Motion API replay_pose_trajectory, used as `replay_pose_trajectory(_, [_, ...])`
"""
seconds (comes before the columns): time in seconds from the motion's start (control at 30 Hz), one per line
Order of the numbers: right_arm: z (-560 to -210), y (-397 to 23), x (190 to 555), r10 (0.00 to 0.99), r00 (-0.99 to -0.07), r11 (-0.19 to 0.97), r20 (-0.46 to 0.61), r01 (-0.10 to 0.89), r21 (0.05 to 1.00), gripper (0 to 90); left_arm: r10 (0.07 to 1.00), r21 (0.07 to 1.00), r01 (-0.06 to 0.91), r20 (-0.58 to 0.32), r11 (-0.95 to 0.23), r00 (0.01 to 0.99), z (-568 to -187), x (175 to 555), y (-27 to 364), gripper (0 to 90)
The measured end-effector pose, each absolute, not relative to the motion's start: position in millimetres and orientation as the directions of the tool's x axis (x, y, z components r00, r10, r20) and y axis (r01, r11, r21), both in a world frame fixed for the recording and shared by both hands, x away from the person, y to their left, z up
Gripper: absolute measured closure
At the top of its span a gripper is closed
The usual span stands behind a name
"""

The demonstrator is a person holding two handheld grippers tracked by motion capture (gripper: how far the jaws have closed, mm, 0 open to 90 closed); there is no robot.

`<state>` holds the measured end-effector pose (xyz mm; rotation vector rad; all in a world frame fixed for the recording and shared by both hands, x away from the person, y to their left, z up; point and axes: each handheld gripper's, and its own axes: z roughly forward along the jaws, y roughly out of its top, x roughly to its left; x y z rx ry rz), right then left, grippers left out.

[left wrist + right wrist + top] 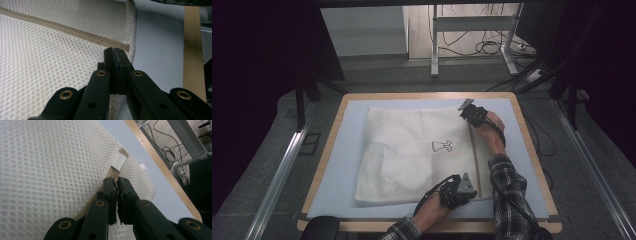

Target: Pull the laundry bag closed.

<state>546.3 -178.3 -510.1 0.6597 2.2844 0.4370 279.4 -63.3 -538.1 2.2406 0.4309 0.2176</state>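
now | step: both hand-held grippers are pinching the mesh bag [412, 150] zipper [62, 28]: left hand-held gripper [115, 53] clamped at the end by the desk's near edge, right hand-held gripper [117, 182] closed at the far end | next: pulling the slider along while the bag is being held taut

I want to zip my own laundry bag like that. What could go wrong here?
1. The right claw pinches right at the far end of the zipper. The part it grips looks small, so it might slip out when pulled.
2. The left claw pins the mesh bag at the zipper's near end. If that grip slides, the soft bag could bunch up.
3. The mesh could get caught in the zipper teeth if the fabric wrinkles.
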Motion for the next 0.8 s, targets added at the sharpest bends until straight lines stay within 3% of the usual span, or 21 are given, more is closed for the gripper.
replay_pose_trajectory(0.8, [-515.0,-179.7,563.8,0.556,-0.619,0.825,-0.554,0.328,0.461,84.7,0.376,0.764,0.233,0.013,-0.601,0.927,-538.1,279.5,-63.3,89.7])
